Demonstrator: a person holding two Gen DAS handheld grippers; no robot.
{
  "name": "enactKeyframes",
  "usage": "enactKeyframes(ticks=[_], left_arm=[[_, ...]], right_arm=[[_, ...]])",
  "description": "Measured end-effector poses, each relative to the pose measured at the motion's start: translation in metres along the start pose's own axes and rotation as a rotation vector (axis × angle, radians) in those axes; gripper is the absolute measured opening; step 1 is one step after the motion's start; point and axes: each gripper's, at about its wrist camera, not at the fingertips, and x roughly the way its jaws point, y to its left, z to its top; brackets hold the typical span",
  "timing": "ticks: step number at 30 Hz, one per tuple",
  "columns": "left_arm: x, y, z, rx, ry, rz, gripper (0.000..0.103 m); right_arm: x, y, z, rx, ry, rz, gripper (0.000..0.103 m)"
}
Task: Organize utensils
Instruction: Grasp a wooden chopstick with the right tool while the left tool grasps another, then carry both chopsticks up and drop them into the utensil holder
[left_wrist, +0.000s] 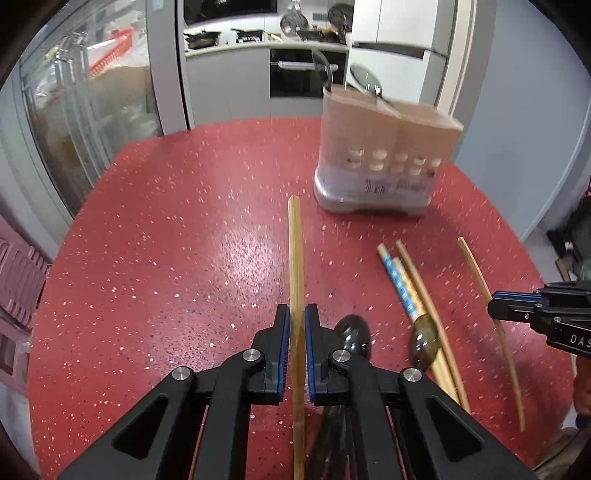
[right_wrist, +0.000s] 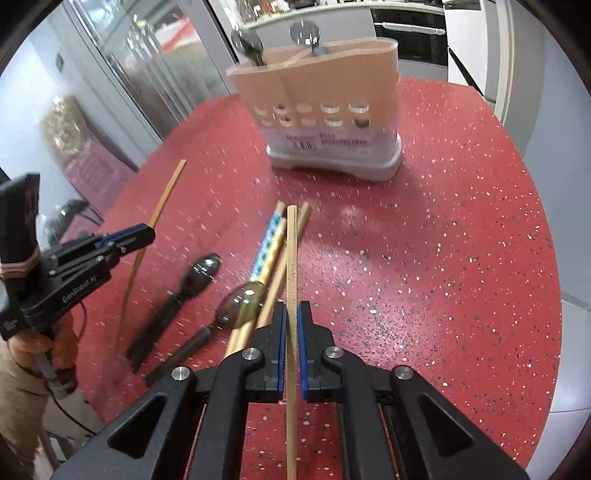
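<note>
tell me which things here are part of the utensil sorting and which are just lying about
Job: holder with two spoons in it; chopstick in left gripper; chopstick in right gripper; patterned chopsticks; loose spoons.

Lying about: pans on the far counter; oven.

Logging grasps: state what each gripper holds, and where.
Left gripper: bamboo chopstick, gripped mid-length. Right gripper: another chopstick, also mid-length.

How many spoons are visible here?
4: two dark spoons lying on the red speckled table, two metal spoons standing in the beige utensil holder; more may be hidden inside.
</note>
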Motion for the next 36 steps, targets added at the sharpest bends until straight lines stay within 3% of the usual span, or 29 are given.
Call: enactKeyframes(ticks=[9,20,27,36], left_arm=[[-0.045,0.003,0.025,-0.064,-0.145,-0.018,0.033],[-0.076,-0.006,0.086,-0.125,-0.321,-0.047,0.033],[-0.093,-0.009,0.134,-0.170,-0.439,-0.047,0.033],[-0.069,-0.022,0.191,-0.192,-0.527,-0.020,0.033]], right_arm=[[-0.042,0.020,0.027,-0.014,-0.149,0.062,0.007],[-0.093,0.022,0.080,-0.038,-0.317,0.083,0.006],[-0.131,0.019,0.130,-0.065,-0.427,0.048,0.006],[-0.148,0.007,0.190,-0.085,-0.509,-0.039,0.006]])
